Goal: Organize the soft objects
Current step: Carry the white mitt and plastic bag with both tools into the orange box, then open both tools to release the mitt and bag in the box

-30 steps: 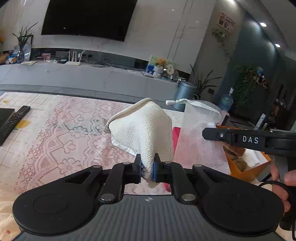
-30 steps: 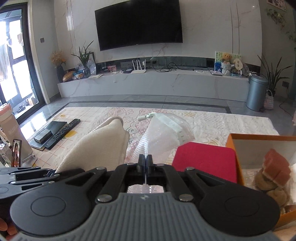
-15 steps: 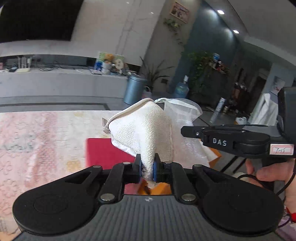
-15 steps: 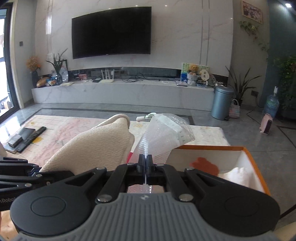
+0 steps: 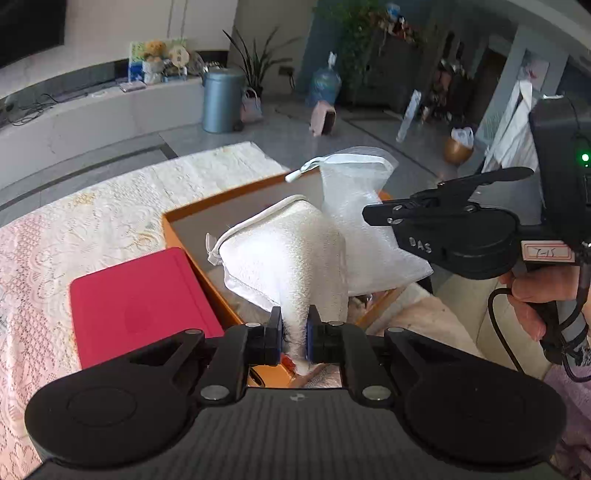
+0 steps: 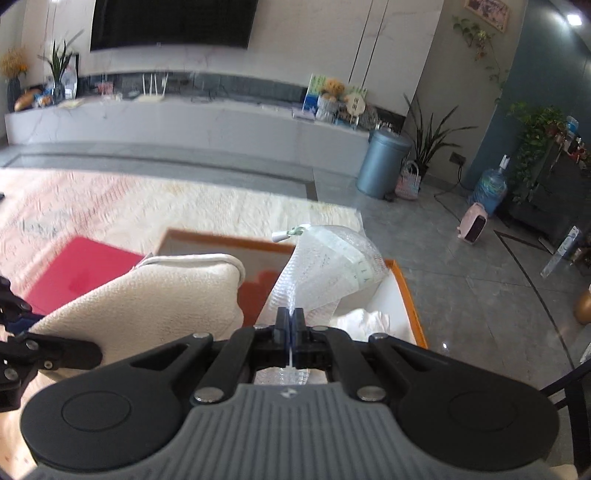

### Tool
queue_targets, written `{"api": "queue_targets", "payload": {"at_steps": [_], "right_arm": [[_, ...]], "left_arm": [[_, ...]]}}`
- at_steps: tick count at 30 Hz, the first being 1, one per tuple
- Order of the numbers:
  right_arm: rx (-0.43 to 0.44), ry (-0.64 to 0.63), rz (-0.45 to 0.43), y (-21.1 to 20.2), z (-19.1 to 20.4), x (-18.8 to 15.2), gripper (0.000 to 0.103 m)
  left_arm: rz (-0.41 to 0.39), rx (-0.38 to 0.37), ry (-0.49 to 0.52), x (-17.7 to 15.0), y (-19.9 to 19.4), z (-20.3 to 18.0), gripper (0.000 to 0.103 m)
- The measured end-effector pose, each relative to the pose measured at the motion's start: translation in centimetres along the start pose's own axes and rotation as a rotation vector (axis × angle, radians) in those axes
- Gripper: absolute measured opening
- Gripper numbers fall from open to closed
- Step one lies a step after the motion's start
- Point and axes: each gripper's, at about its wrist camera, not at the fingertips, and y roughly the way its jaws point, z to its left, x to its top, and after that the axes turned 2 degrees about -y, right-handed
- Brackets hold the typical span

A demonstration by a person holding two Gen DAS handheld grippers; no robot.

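1. The left tool (image 5: 294,334) has its jaws nearly closed, pinched on a fold of a cream terry towel (image 5: 291,254). The towel rises from the jaws as a puffed, folded bundle with a white piped edge along its top.
2. The right tool (image 6: 291,334) has its jaws fully closed on the thin bottom edge of a clear mesh pouch (image 6: 325,269). The pouch fans upward from the jaws, and a white drawstring toggle sticks out at its far top corner.
3. In the left wrist view the right tool sits just to the right of the towel, gripped by a person's hand (image 5: 543,291). The pouch hangs behind and right of the towel.
4. Directly under and beyond both tools lies an open orange box (image 5: 177,229) with a pale inside. Both held items hang over it, and whether they touch its floor cannot be told.
5. Inside the box, ahead of the right tool, are a reddish-brown item (image 6: 267,277) and some white crumpled material (image 6: 369,319).
6. Left of the box, touching its side, a flat red lid (image 5: 140,306) lies on the bench, which is covered by a pink and cream lace cloth (image 5: 74,229).
7. Farther off on the floor stand a blue-grey bin (image 6: 382,162), a small woven basket (image 6: 408,182) and a leafy plant (image 6: 430,136).
8. At the far wall are a long low white console (image 6: 184,125) and a dark screen (image 6: 173,22) above it.
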Motion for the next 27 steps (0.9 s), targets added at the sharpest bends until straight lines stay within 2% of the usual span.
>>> {"api": "queue_targets", "payload": {"at_steps": [10, 19, 23, 25, 27], "right_arm": [[0.05, -0.051, 0.136, 4.6, 0.3, -1.6, 0.0], [0.082, -0.027, 0.227, 6.8, 0.3, -2.9, 0.0], [0.084, -0.029, 0.24, 7.0, 0.4, -3.0, 0.0], [0.084, -0.035, 0.24, 6.7, 0.3, -2.8, 0.002], [0.083, -0.039, 0.235, 6.3, 0.2, -2.5, 0.004]], "left_arm": [[0.157, -0.05, -0.056, 1.1, 4.0, 1.1, 0.013], [0.255, -0.108, -0.21, 1.8, 5.6, 3.2, 0.014], [0.261, -0.087, -0.207, 1.5, 5.7, 3.3, 0.016], [0.265, -0.096, -0.202, 1.3, 5.3, 2.8, 0.02], [0.256, -0.066, -0.183, 1.4, 4.9, 2.3, 0.026]]}}
